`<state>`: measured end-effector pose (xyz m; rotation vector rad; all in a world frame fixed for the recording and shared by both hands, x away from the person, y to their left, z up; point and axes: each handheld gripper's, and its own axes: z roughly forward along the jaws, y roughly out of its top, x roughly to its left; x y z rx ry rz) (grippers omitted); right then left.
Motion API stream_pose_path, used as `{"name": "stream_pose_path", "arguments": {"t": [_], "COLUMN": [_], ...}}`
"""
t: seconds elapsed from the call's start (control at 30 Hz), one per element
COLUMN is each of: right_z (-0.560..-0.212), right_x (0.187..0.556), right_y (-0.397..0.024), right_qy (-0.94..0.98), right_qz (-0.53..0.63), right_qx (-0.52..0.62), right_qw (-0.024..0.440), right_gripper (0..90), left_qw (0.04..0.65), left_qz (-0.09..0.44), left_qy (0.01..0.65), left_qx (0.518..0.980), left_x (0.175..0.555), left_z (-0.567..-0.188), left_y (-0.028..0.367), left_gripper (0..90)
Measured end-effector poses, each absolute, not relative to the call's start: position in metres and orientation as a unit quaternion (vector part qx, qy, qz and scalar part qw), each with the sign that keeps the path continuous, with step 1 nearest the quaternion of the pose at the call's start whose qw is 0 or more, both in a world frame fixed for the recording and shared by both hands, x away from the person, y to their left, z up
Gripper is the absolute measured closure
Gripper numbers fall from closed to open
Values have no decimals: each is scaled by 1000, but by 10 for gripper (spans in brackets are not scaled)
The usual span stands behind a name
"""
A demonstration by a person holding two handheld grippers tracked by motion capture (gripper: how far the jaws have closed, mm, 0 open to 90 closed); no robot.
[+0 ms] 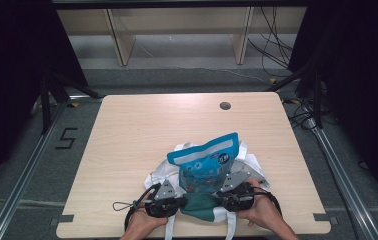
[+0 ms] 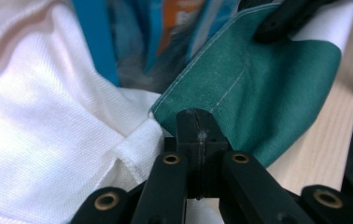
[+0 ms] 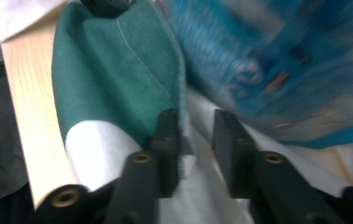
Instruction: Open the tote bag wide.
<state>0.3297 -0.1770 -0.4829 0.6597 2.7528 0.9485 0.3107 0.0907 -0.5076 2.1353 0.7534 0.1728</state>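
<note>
Tote bag (image 1: 204,202), white cloth with a green hem, lies on the near edge of the worktop (image 1: 127,150), mouth turned toward the person, probably so that both hands can reach its rim. Spread flat under and around the pouch, which suggests the bag is being opened to take it in.

Blue snack pouch (image 1: 208,167) rests half upright on the white cloth, lower end just at the green hem, likely ready to slide inside.

Left gripper (image 1: 169,202) sits at the left end of the hem; fingers (image 2: 198,140) pressed fully together, pinching the green edge where it meets the white seam, seemingly to keep that side still.

Right gripper (image 1: 234,196) sits at the right end; fingers (image 3: 167,140) stand apart with the hem edge between them, not clamped, so this side looks free.
</note>
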Motion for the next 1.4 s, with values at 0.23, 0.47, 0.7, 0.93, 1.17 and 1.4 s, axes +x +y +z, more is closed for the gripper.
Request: {"name": "stream_pose_path", "arguments": {"t": [0.23,0.47,0.7,0.93,1.17,1.4], "right_z": [-407,-390,-418,-484,-496,-459], "right_x": [326,347,392,441,444,432], "right_y": [-218,-239,-240,-236,-240,-252], "right_qy": [871,850,856,873,872,842], "right_qz": [412,368,346,286,284,346], "right_qx": [212,243,257,324,350,352], "right_qw": [165,290,285,226,191,218], "right_gripper": [674,668,863,867,847,735], "left_qw": [415,406,404,401,410,482], "left_qz": [79,87,89,97,90,113], "left_qy": [290,285,283,276,284,270], "left_qx": [859,864,865,868,862,826], "left_x": [308,308,309,309,308,308], "left_z": [-505,-503,-503,-503,-497,-447], "left_y": [87,87,87,87,88,102], "left_gripper": [888,887,887,887,852,716]}}
